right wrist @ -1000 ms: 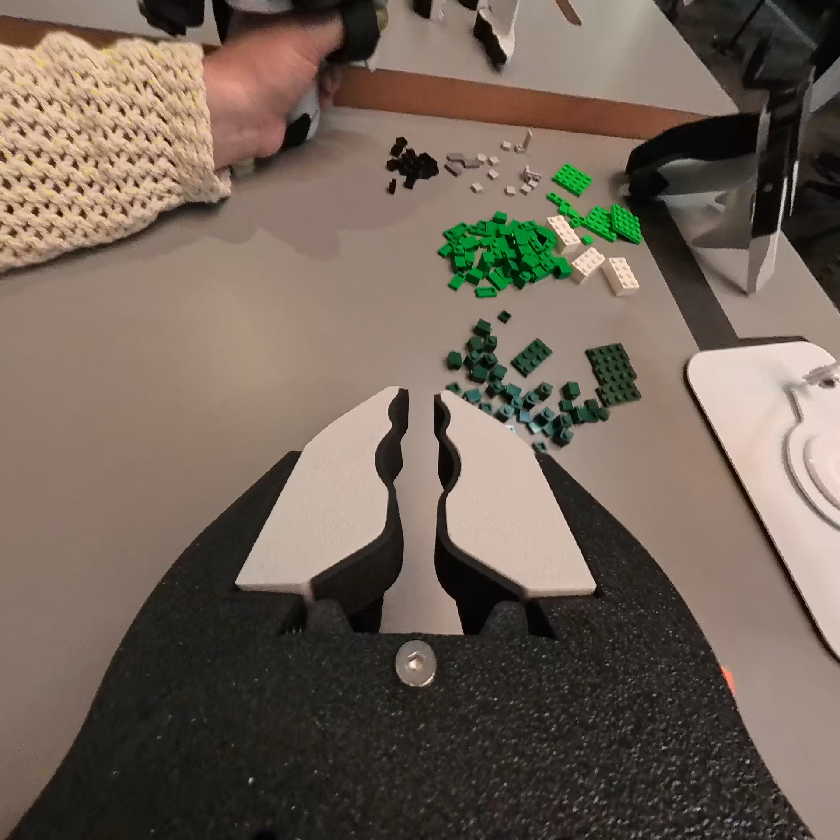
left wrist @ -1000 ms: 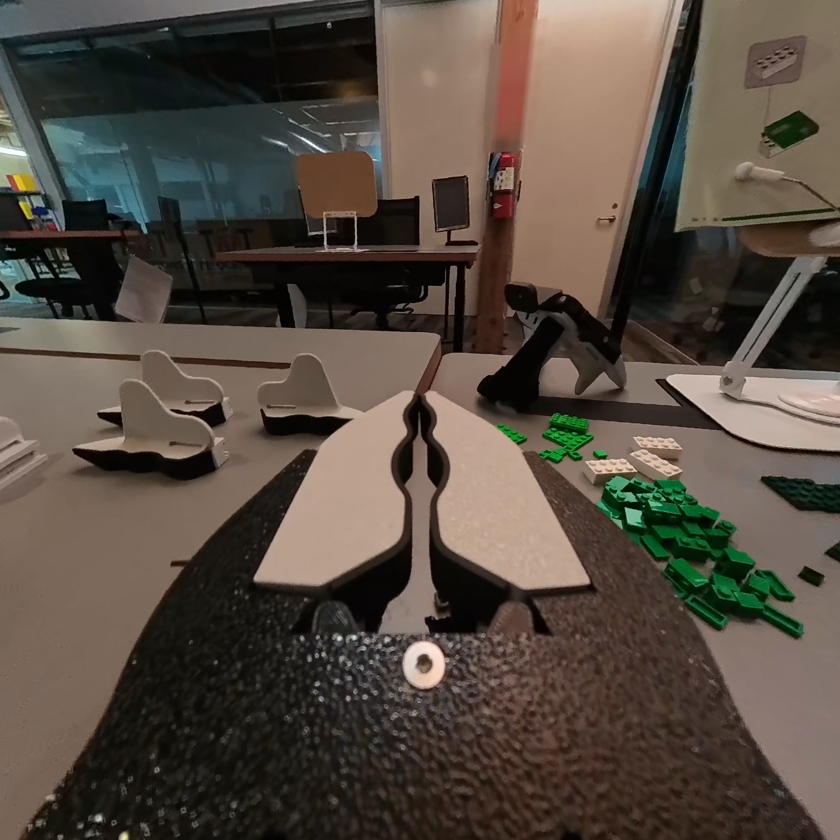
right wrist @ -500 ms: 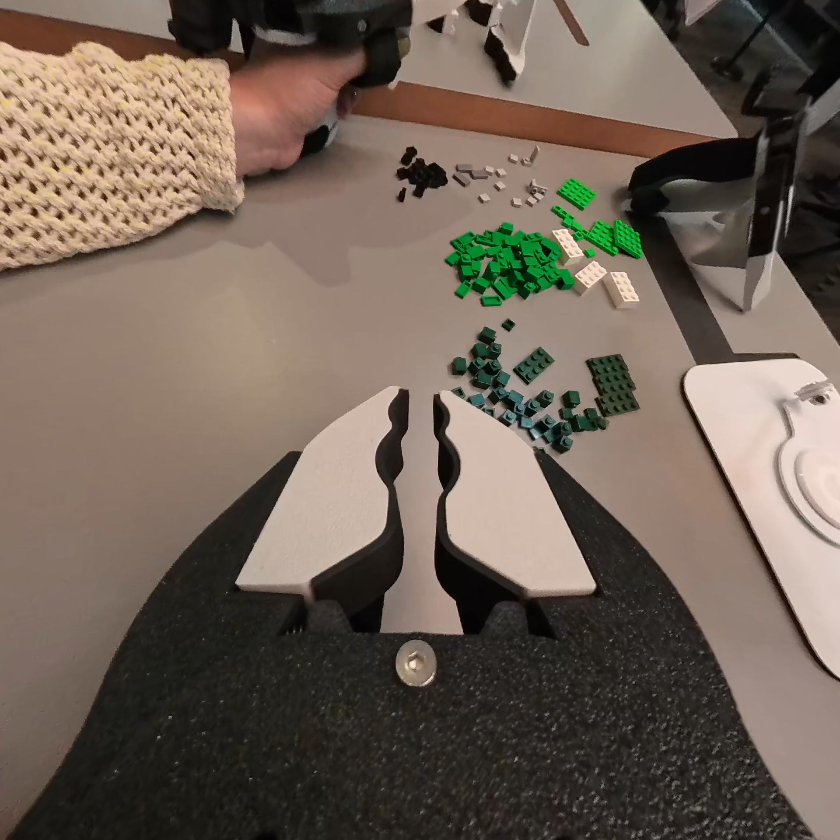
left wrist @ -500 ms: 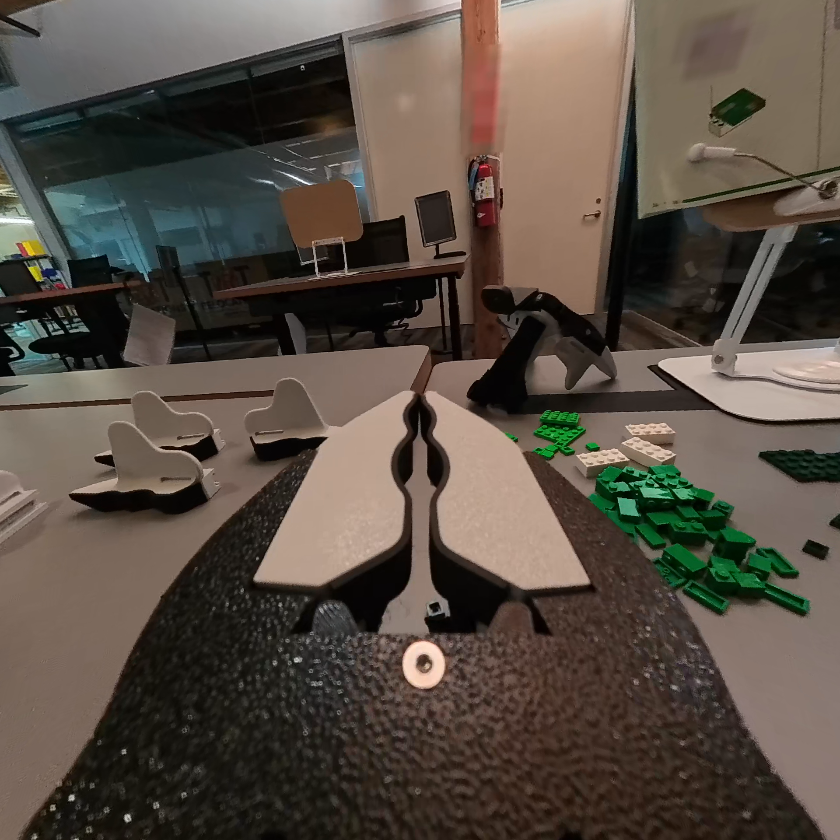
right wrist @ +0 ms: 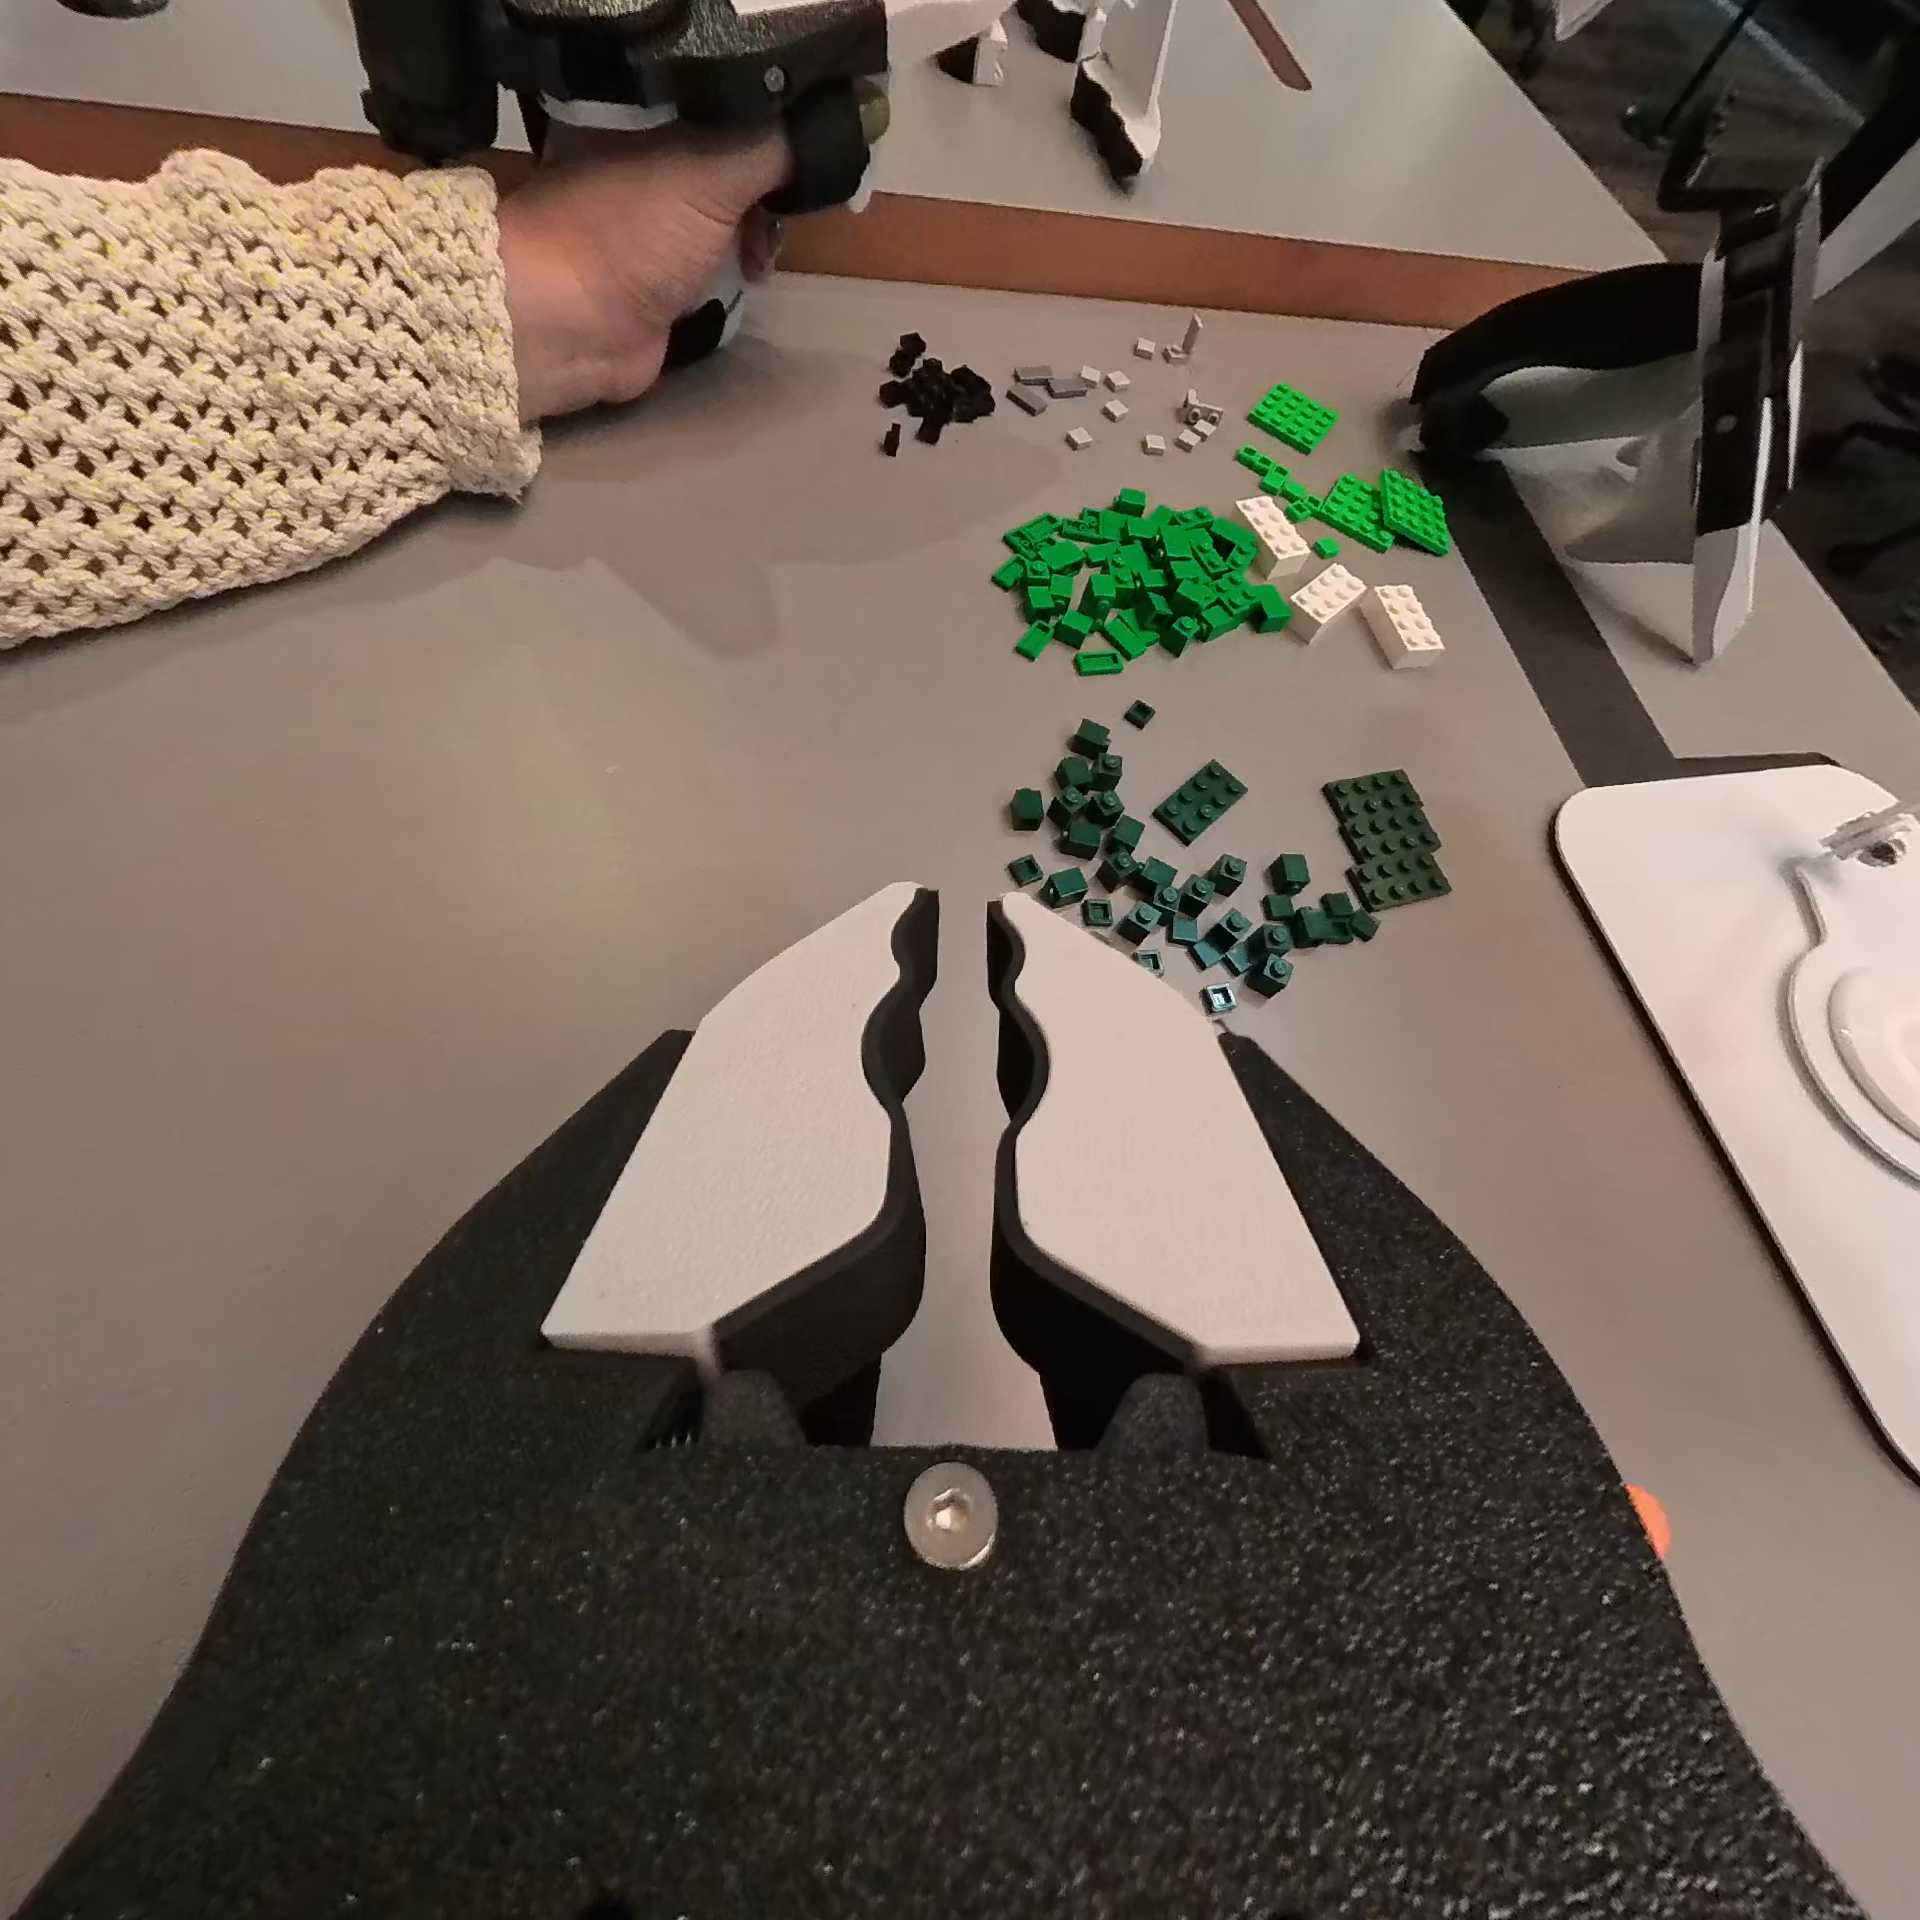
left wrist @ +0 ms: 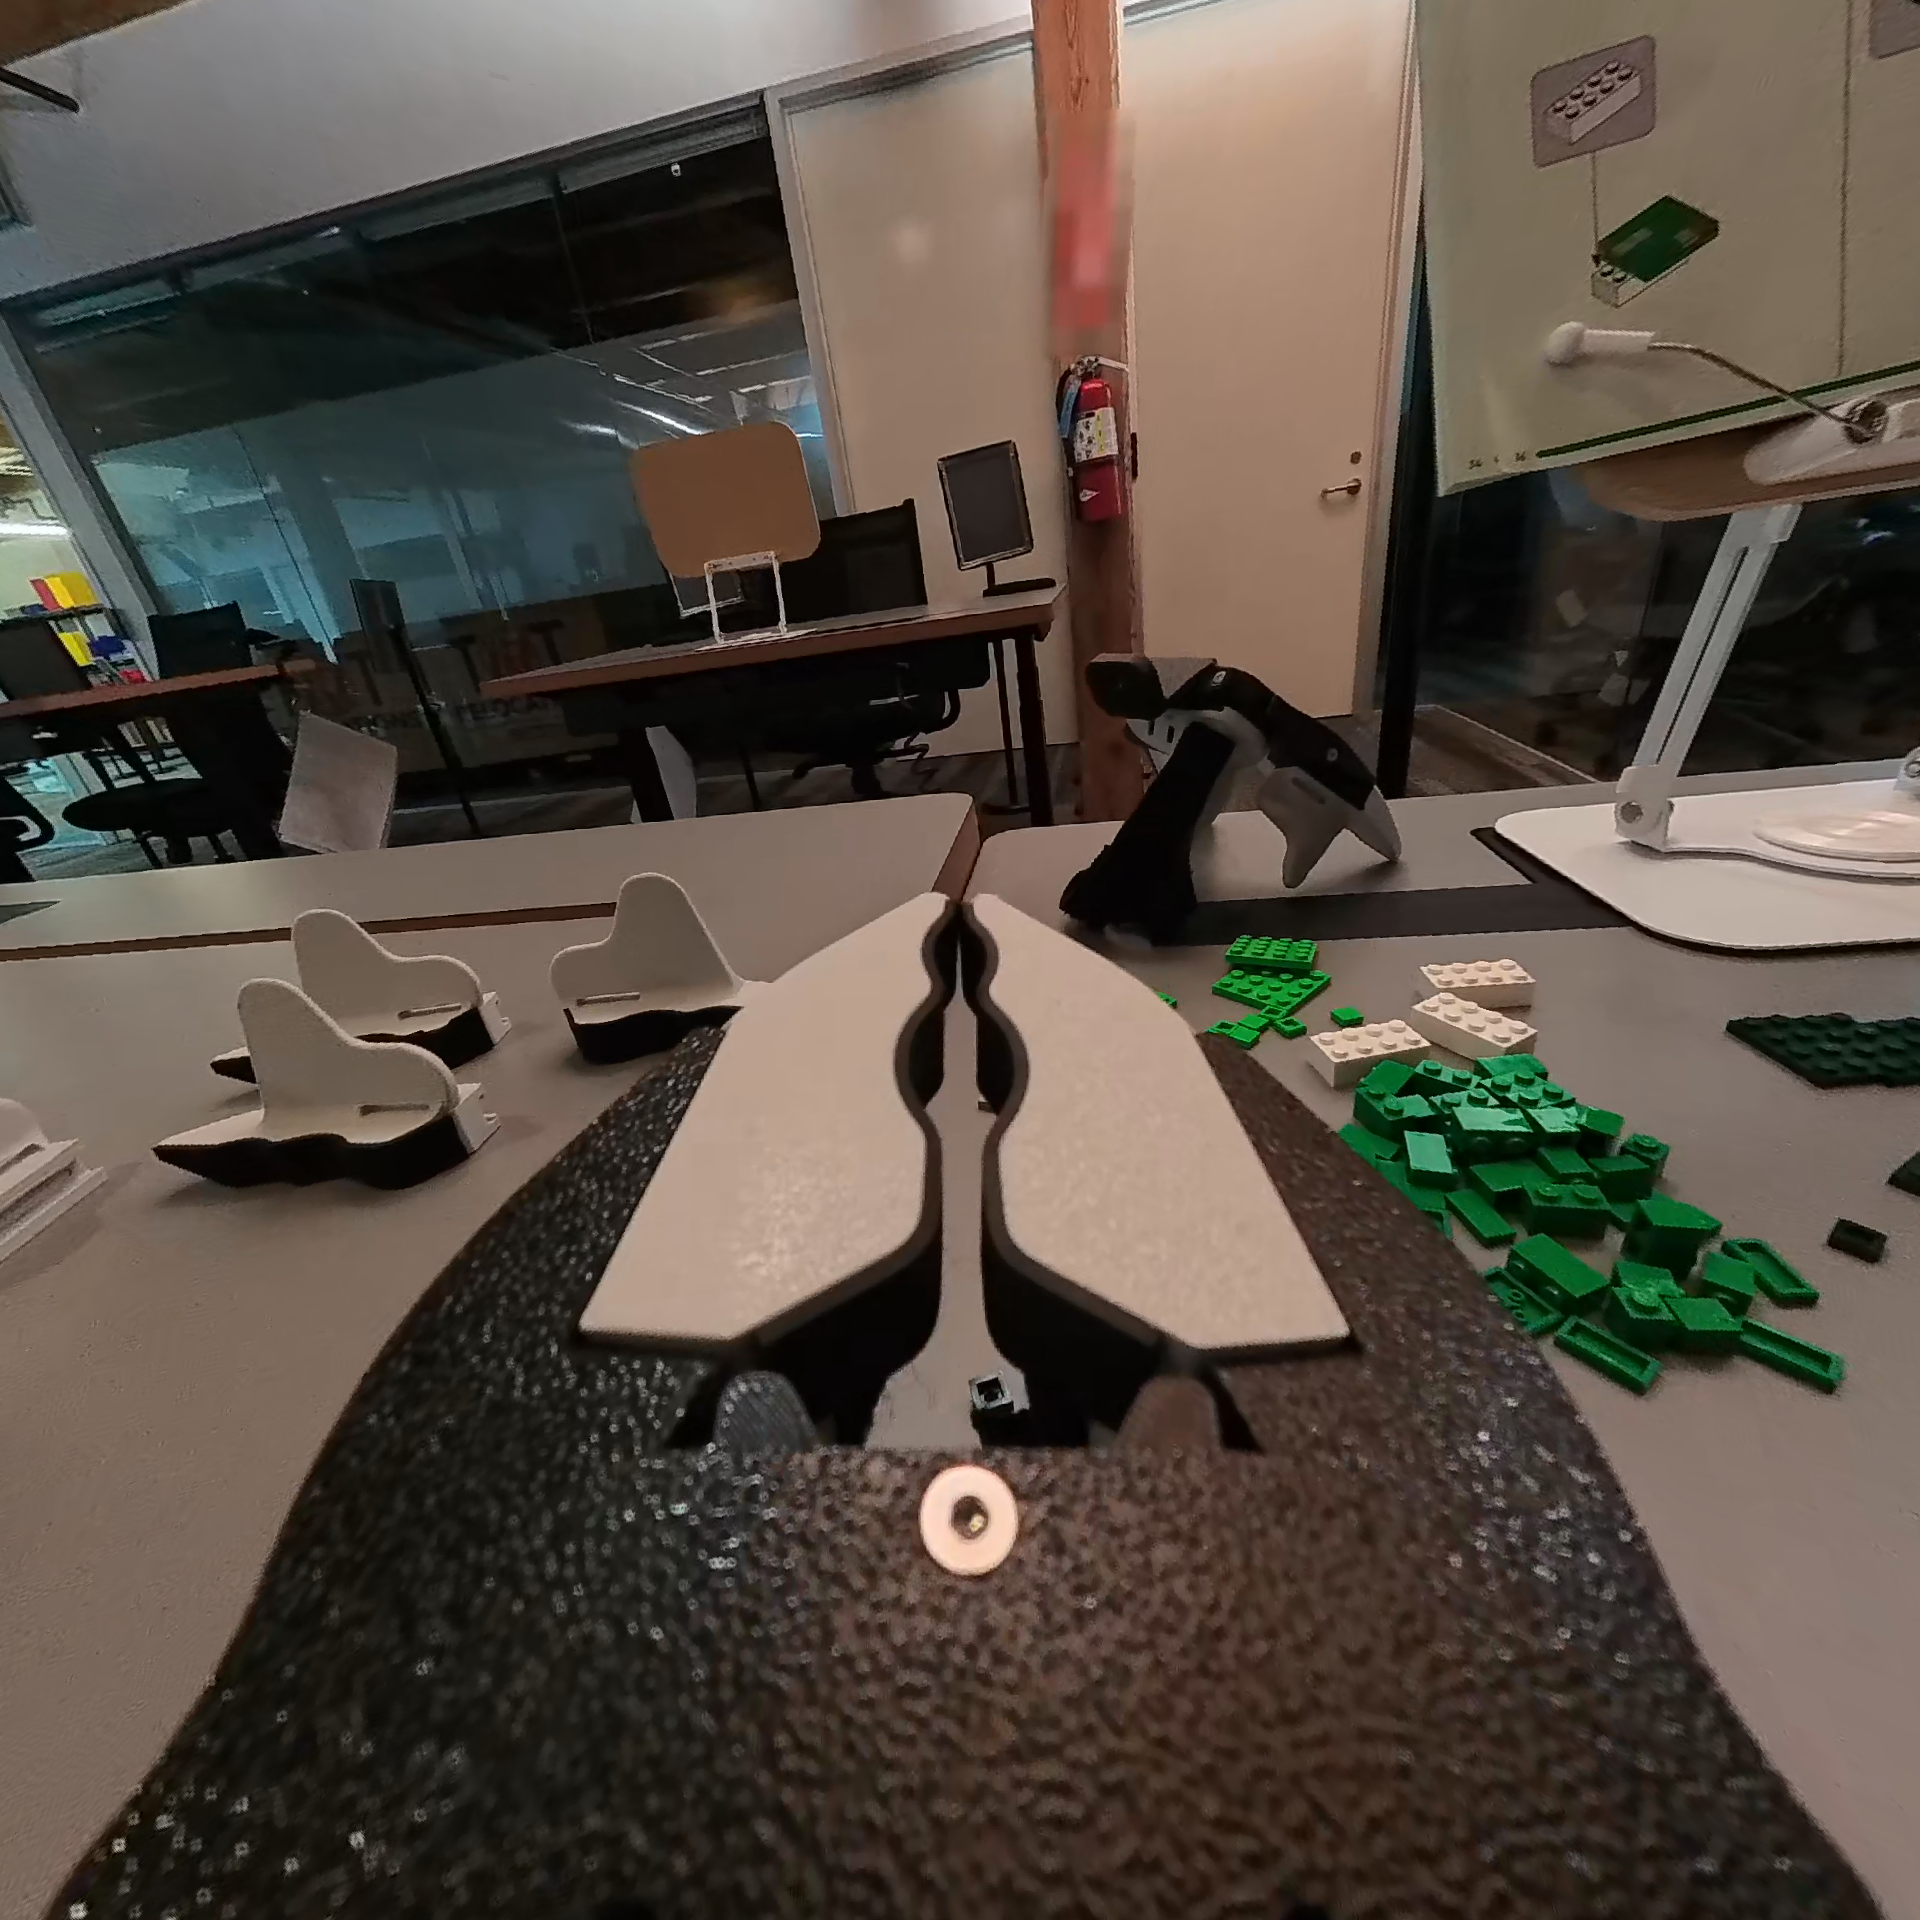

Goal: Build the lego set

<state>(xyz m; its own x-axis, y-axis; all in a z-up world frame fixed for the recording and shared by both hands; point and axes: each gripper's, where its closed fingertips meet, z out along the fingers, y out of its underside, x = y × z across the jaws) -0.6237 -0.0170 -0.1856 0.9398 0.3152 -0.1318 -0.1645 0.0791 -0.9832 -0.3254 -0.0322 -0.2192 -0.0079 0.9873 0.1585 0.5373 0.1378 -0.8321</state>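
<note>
My left gripper (left wrist: 961, 909) is shut and empty, low over the grey table, with a bright green brick pile (left wrist: 1538, 1174) and white bricks (left wrist: 1455, 1013) to its right. A small black piece (left wrist: 992, 1392) shows on the table under its jaws. My right gripper (right wrist: 961, 899) is shut to a narrow slit, empty, just short of the dark green pieces (right wrist: 1164, 883). Beyond lie dark green plates (right wrist: 1387, 842), the bright green pile (right wrist: 1143, 582), white bricks (right wrist: 1340, 592), bright green plates (right wrist: 1294, 416), and black (right wrist: 935, 390) and grey bits (right wrist: 1101, 400). A sleeved hand holds the left gripper (right wrist: 665, 62) at far left.
A white stand base (right wrist: 1766, 1039) sits at the right edge and carries an instruction sheet (left wrist: 1662, 208). A spare gripper (left wrist: 1226, 790) lies beyond the bricks. Spare white finger parts (left wrist: 353, 1081) stand on the left table. A brown seam (right wrist: 1143, 260) divides the tables. The left gripper's tips are roughly 30 cm from the right gripper's. The brown seam (right wrist: 1143, 260) lies some 15 cm from my left tips, 40 cm from my right tips.
The left gripper has tilted upward and shifted slightly right toward the black pieces. The right gripper and the bricks have barely moved. Both jaws stay as they were.
</note>
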